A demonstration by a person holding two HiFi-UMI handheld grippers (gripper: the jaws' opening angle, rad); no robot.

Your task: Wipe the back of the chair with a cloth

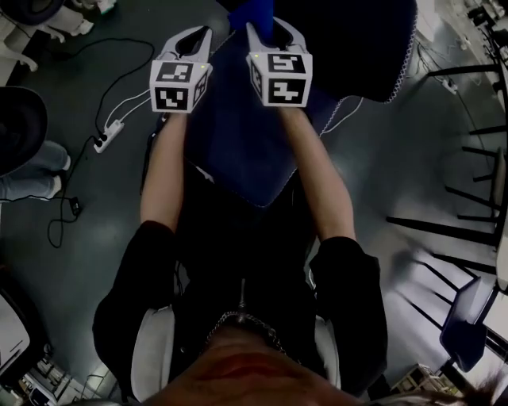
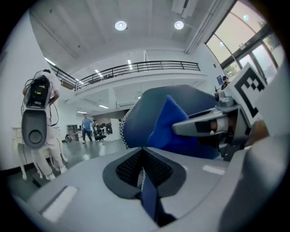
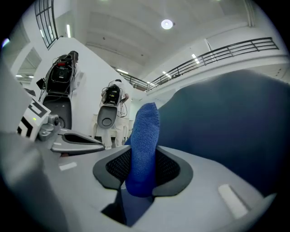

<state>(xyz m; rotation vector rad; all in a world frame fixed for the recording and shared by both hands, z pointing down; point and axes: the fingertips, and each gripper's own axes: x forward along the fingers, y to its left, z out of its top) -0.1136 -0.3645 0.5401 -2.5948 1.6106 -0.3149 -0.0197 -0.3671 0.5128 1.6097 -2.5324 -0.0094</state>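
Above the chair [image 1: 238,151]: I have both grippers held out side by side over its dark blue padding, with their marker cubes facing up at me.
Left gripper [image 1: 193,41]: it sits at the chair's left side. Its own view [image 2: 144,174] shows me the grey fingers [image 2: 90,183] closed on a thin strip of chair edge [image 2: 147,197], dark blue with white zigzag stitching.
Right gripper [image 1: 274,33]: it is just to the right of the left one. In its own view [image 3: 142,170] I read the fingers [image 3: 217,181] as clamped on the cloth.
Cloth [image 3: 144,140]: bright blue terry, standing upright out of the right fingers, with its free end rising past the tips. In the head view [image 1: 255,12] it pokes out toward the chair back, and the left gripper view [image 2: 165,124] shows it in front of the back. I cannot tell whether it touches.
Chair back [image 1: 357,47]: dark blue with a white stitched rim, beyond both grippers. It fills the right of the right gripper view [image 3: 226,122].
Floor [image 1: 95,238]: grey. Left of the chair lie a white power strip [image 1: 109,133] and its cable.
Person's legs [image 1: 32,170]: further left of the chair, in jeans.
Black-legged chairs [image 1: 468,206]: well to the right of the chair.
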